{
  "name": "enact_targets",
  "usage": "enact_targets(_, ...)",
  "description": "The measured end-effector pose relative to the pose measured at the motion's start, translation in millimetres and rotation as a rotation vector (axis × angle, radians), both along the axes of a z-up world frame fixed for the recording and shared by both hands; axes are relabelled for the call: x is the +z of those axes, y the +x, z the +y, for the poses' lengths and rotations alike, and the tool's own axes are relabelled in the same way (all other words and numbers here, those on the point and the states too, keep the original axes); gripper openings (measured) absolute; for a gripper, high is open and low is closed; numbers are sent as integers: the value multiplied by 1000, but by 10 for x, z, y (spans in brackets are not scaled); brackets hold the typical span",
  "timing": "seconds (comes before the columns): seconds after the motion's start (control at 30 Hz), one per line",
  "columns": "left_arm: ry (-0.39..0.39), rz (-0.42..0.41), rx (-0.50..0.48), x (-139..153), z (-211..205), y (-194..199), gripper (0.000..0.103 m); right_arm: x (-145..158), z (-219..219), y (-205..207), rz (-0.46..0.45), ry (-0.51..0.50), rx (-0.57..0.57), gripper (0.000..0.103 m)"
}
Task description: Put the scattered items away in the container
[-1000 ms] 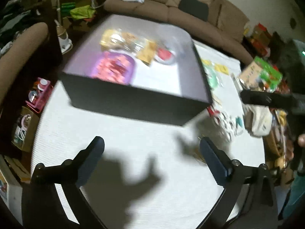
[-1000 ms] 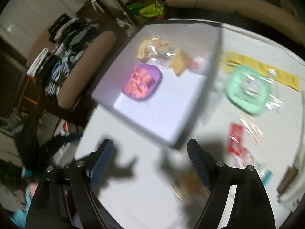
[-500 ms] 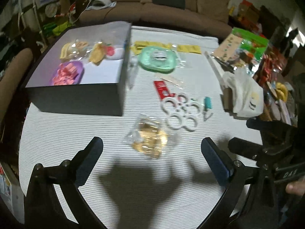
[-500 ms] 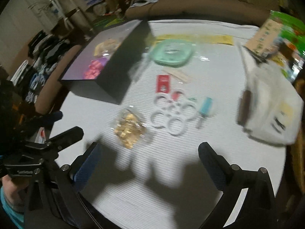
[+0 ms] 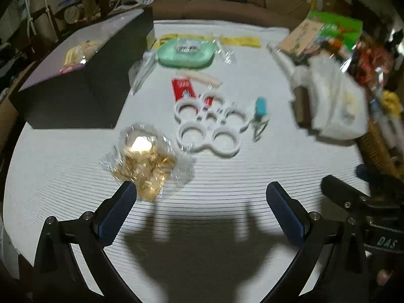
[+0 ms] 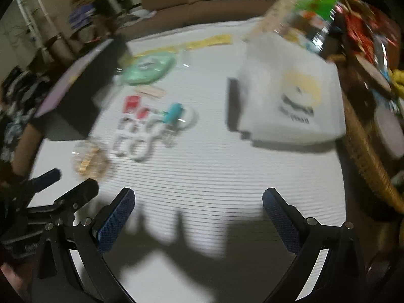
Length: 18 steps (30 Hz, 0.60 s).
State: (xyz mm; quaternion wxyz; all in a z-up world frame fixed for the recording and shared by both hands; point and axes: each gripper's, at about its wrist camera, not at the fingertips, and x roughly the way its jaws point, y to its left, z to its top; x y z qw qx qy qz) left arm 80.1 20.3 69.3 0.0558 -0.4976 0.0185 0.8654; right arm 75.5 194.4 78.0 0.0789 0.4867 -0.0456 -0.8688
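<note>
A black box (image 5: 83, 93) with a pale lilac inside stands at the table's left and holds a few packets. Scattered on the white striped cloth lie a clear bag of gold pieces (image 5: 146, 161), a white ring tray (image 5: 209, 126), a red packet (image 5: 183, 89), a teal clip (image 5: 261, 106) and a mint green dish in plastic (image 5: 185, 53). My left gripper (image 5: 200, 202) hangs open over the cloth, its left finger just before the gold bag. My right gripper (image 6: 198, 207) is open wide above bare cloth, with the items (image 6: 136, 136) ahead to its left.
A white bag with a yellow print (image 6: 293, 96) sits at the right. Beyond it are a wicker basket (image 6: 363, 151), snack packets and a green box (image 5: 335, 30). A brown sofa (image 5: 222, 5) runs behind the table. The near cloth lies in shadow.
Both grippers have swung right, away from the box, and come lower toward the scattered items. The right gripper's jaws stand wider than a second ago.
</note>
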Motion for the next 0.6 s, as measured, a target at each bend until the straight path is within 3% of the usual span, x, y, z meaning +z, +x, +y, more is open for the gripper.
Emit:
enact_targets(0.2, -64, -30, 24, -533, 129, -6, 103, -460, 75, -7, -9, 89, -62, 103)
enact_targets(0.43, -14, 67, 47, -554, 74, 42, 103, -530, 111, 58, 53, 115, -97, 103)
enact_targets(0.6, -8, 73, 47, -558, 67, 37, 103, -553, 106, 134, 94, 145, -85, 103)
